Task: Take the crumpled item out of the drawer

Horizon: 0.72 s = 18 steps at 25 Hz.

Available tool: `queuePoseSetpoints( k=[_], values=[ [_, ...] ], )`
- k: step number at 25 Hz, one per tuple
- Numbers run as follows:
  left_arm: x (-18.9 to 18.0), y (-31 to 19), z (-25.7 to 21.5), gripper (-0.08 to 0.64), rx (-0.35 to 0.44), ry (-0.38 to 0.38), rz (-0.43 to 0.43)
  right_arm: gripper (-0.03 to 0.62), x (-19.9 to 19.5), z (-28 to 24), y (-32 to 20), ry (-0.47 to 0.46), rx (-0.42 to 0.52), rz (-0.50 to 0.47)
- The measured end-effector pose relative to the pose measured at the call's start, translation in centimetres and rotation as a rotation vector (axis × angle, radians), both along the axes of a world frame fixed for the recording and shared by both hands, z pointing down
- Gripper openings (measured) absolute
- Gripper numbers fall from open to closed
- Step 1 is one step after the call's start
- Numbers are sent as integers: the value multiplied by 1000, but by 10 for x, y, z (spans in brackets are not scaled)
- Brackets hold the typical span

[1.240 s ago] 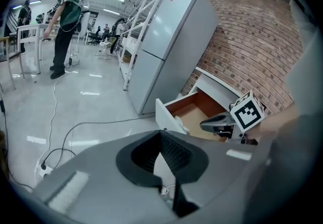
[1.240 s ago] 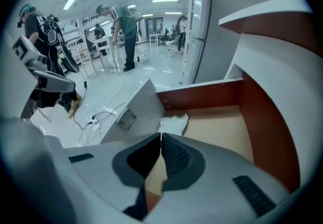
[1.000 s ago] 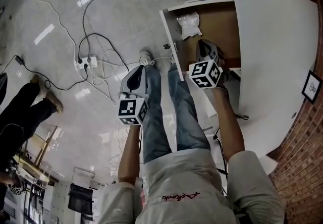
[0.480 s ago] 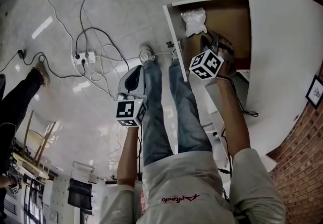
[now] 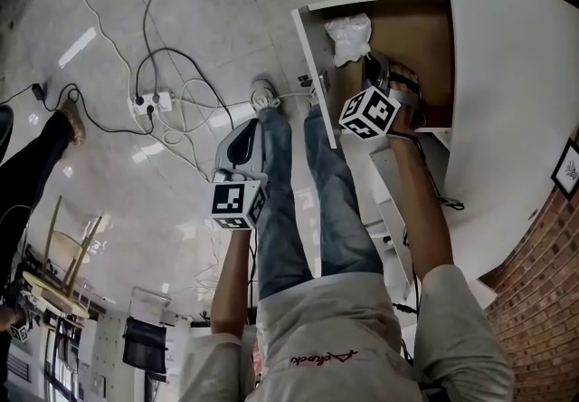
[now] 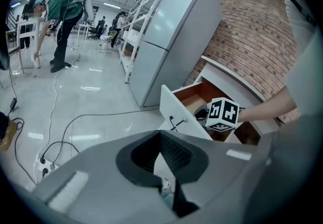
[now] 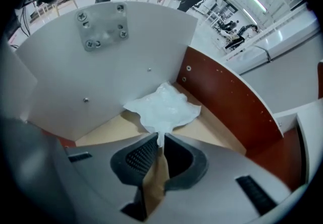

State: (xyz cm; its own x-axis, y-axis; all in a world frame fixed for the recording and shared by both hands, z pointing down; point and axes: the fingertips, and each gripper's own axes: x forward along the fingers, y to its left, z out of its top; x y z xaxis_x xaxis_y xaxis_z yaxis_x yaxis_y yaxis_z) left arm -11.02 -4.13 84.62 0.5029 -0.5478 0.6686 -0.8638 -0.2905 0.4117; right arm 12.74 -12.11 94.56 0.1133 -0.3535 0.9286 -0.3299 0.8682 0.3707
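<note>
Jaws of my right gripper (image 7: 161, 140), inside the drawer (image 7: 227, 98), had just been closing and pinched the crumpled item (image 7: 164, 108) by its corner for lifting; left gripper (image 6: 160, 138) hung closed outside the drawer

The drawer (image 5: 412, 38) stands pulled out and open from above, so a gripper can come straight down into it. Only the crumpled item (image 5: 348, 38) fills the corner against the drawer's white front panel (image 5: 309, 47), and the wooden floor beside it shows bare. The round white tabletop (image 5: 511, 92) overhangs the drawer's back part and bars that side, the person's legs (image 5: 276, 192) stand just beside the front panel, and cables (image 5: 201, 115) with a power strip (image 5: 151, 104) lie on the floor well apart from the drawer.
</note>
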Motion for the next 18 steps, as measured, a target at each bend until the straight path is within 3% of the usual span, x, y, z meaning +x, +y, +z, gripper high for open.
queuePoseSetpoints(
  k=[6, 18],
  values=[
    [-3, -1, 4, 9, 10, -9, 10, 25, 0, 2, -3, -4, 7, -5],
    [0, -4, -6, 9, 30, -4, 5, 15, -1, -27, -6, -56, 56, 103]
  ],
)
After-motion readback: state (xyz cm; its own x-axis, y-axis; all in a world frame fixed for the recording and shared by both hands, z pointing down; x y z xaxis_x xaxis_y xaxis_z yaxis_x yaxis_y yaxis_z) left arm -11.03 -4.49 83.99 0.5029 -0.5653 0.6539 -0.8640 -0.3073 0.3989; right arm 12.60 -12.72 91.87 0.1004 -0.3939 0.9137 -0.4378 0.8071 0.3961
